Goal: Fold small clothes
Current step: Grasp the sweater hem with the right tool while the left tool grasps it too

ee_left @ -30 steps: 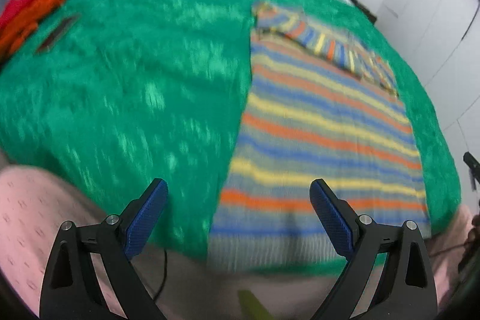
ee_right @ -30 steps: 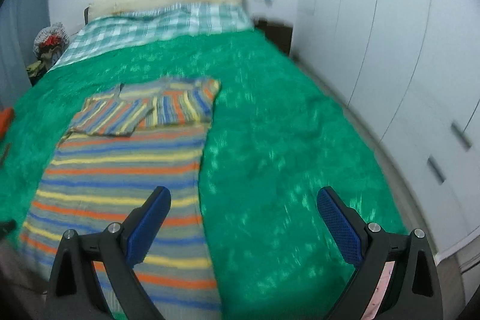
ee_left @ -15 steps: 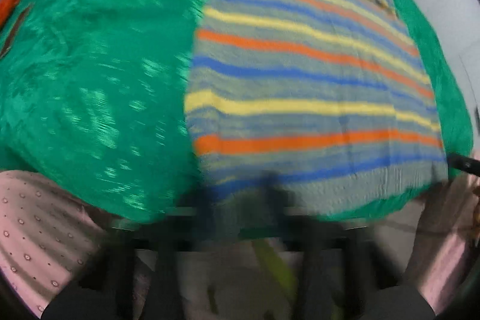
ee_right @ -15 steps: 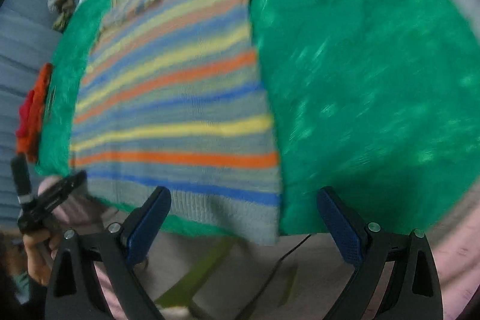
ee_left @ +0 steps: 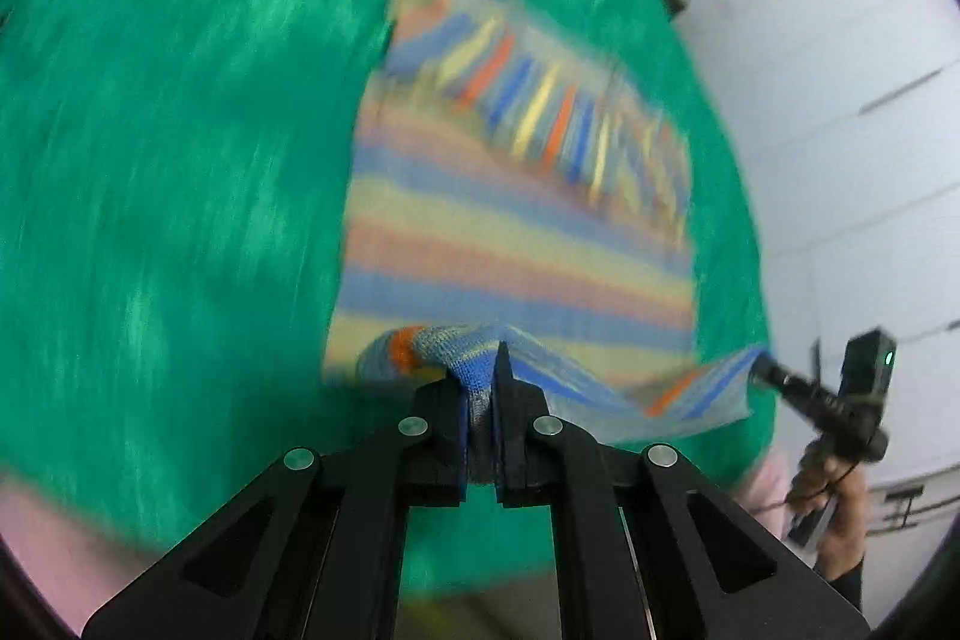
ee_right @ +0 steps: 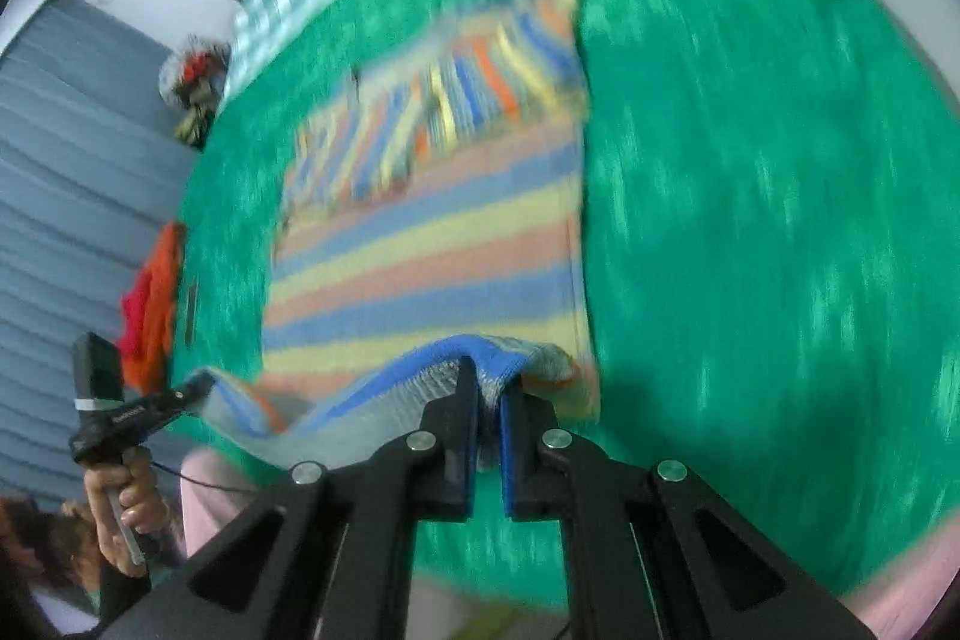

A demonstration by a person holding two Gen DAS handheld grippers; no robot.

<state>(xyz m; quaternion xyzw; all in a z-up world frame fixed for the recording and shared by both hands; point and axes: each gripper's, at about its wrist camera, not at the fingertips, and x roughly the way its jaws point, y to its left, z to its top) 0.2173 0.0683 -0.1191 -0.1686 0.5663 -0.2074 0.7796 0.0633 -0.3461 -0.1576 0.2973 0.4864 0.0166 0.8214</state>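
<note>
Nearest, the left claw (ee_left: pixel 480 388) and right claw (ee_right: pixel 489 388) are each clamped on a corner of the sweater's (ee_left: pixel 516 244) near hem, raising it off the green bed (ee_left: pixel 180 190), likely to carry it toward the folded sleeves (ee_left: pixel 558 118) beyond.

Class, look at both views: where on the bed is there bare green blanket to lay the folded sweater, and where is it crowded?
Bare blanket lies right of the striped sweater, toward the cupboards. More spreads on its left, up to the orange clothes. The near edge is crowded: left gripper and right gripper pinch the hem.
</note>
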